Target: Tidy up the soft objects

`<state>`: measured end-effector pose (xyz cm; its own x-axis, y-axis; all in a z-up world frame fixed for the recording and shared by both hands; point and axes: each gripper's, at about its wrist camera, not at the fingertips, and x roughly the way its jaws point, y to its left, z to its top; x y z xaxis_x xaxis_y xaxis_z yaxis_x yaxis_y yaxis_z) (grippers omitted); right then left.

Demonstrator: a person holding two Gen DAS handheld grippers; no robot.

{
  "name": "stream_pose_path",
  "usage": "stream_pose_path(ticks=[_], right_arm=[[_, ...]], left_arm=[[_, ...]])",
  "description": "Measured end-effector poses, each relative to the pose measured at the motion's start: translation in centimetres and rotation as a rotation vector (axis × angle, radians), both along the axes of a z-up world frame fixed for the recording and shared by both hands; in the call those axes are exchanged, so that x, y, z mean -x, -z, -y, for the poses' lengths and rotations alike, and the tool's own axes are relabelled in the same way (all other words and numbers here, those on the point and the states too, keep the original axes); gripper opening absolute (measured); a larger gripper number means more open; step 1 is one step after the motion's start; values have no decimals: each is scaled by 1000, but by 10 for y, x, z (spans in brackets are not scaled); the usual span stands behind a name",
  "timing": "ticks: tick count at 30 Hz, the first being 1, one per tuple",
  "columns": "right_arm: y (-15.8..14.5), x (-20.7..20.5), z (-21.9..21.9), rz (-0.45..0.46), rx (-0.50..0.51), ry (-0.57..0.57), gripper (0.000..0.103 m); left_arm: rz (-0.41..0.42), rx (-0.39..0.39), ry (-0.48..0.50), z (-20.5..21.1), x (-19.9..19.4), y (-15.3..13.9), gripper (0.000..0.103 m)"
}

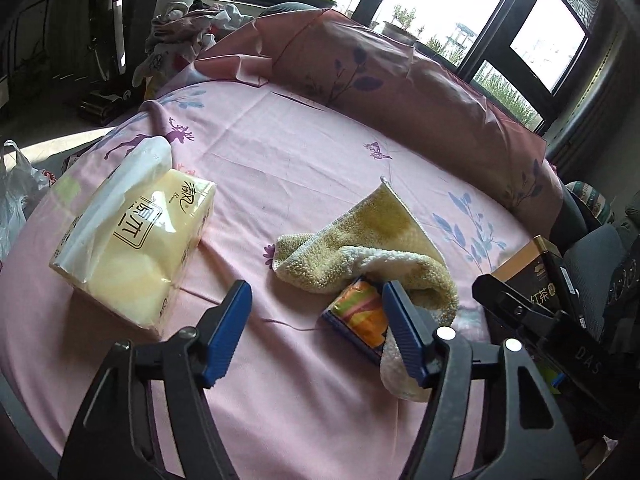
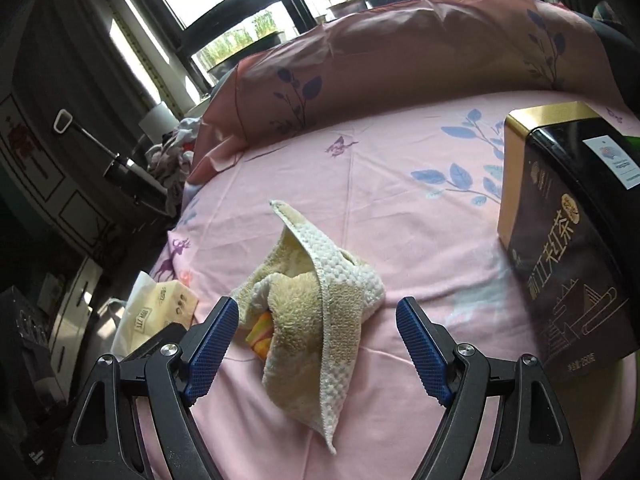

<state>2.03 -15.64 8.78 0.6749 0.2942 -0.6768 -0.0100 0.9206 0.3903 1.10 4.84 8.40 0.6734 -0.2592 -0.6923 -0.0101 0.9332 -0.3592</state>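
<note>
A crumpled yellow towel (image 1: 360, 248) lies on the pink sheet (image 1: 280, 168), partly draped over a small orange-and-blue tissue packet (image 1: 354, 314). My left gripper (image 1: 316, 304) hovers low over the sheet. Its jaws stand apart: the packet sits between them close to the right finger (image 1: 404, 328), and the left finger is well away from it. In the right wrist view the towel (image 2: 316, 300) lies between the fingers of my right gripper (image 2: 318, 316), which is open and not touching it. The packet (image 2: 260, 334) peeks out from under the towel's left side.
A large yellow tissue pack (image 1: 132, 248) lies at the left of the sheet. A dark tea box with a gold edge (image 2: 560, 240) stands at the right. A pink pillow (image 1: 400, 80) lines the far edge, below the windows. Clothes (image 1: 180, 32) are piled at the back left.
</note>
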Motion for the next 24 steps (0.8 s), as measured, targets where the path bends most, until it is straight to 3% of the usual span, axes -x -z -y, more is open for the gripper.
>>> stream_pose_path(ticks=[7, 9, 11, 13, 16, 21, 24], right_arm=[[36, -32, -30, -80, 26, -4, 79], [43, -38, -31, -91, 35, 12, 66], [48, -42, -29, -98, 53, 50, 38], [48, -43, -23, -100, 62, 55, 23], [34, -38, -15, -64, 21, 54, 20], [-14, -9, -7, 51, 87, 84, 20], [-44, 13, 1, 98, 59, 24, 20]], left_arm=[[-5, -24, 7, 0, -1, 2, 66], [-8, -21, 14, 0, 0, 2, 66], [-7, -15, 19, 0, 1, 1, 66], [0, -15, 28, 0, 1, 0, 66], [-1, -25, 26, 1, 1, 0, 66], [-8, -14, 48, 2, 0, 1, 66], [-6, 10, 66, 3, 1, -1, 66]])
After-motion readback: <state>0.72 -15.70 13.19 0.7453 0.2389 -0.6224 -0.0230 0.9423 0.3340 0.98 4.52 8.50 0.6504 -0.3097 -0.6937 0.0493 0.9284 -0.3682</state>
